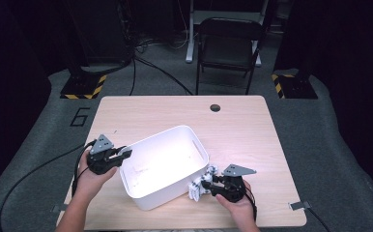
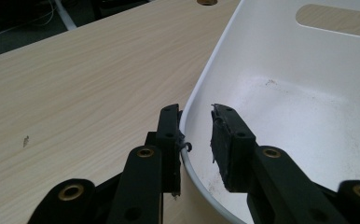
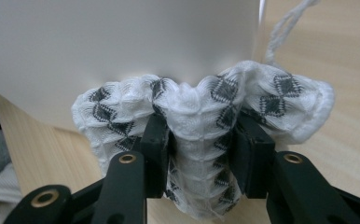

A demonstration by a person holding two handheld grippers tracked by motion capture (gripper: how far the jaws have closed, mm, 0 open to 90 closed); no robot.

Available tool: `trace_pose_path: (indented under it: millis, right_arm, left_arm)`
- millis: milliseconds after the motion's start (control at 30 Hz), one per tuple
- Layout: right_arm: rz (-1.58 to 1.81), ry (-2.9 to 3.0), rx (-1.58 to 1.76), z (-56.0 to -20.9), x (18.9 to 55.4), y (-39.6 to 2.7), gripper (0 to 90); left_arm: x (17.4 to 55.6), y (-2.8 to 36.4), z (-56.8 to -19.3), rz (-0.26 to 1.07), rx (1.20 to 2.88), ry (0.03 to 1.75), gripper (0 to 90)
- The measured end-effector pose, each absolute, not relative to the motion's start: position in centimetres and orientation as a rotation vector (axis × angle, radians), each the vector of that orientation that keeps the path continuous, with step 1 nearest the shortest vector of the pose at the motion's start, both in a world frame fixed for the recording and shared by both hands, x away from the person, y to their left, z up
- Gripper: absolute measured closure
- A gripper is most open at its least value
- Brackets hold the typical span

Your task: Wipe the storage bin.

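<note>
high view: the left gripper (image 1: 121, 155) sits at the left wall of the white bin (image 1: 194, 137), and the right gripper (image 1: 205, 184) sits at the bin's near right corner with a white cloth with black diamond marks (image 1: 197, 186) at its tips. the bin stands skewed on the wooden table (image 1: 242, 125).

left gripper view: the bin's rim (image 2: 201, 79) runs up between the two black fingers (image 2: 169, 135). the left-hand finger lies outside the wall, right against the rim; the other finger hangs inside the bin, a little off the wall. the jaws are spread part way around the rim, not pressed on it from both sides. beyond the fingertips lie the bin's bare floor and the handle slot (image 2: 336, 19) in the far wall.

right gripper view: the cloth (image 3: 201, 107) is bunched between the two fingers (image 3: 155, 154), both pads squeezing the fabric, which bulges out to either side and above the tips. just past the fingertips stands the bin's outer wall (image 3: 122, 42), the cloth touching it. a loose white thread (image 3: 285, 28) trails off beyond the right-hand finger over the table.
</note>
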State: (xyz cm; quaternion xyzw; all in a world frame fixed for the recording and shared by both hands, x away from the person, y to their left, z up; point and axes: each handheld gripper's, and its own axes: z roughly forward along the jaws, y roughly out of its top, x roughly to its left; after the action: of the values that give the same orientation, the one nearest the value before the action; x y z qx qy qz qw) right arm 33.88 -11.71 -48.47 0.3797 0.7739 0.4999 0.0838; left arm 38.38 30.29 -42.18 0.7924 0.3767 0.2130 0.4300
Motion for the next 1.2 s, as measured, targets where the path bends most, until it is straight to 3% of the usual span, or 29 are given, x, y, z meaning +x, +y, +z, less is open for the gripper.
trace_pose_path:
  millis: [300,600,1200]
  right_arm:
    - [1.626,2.130,1.026,-45.1,32.6,-12.6,60.5]
    - [1.543,2.228,1.060,-46.6,33.2,-11.9,54.6]
    - [1.352,2.447,1.147,-50.7,35.0,-11.4,52.9]
  left_arm:
    - [38.3,30.1,-42.2,0.532,1.977,0.925,72.4]
    - [38.4,30.3,-42.2,0.496,1.973,0.914,72.8]
    - [38.5,30.3,-42.3,0.504,1.968,0.915,73.2]
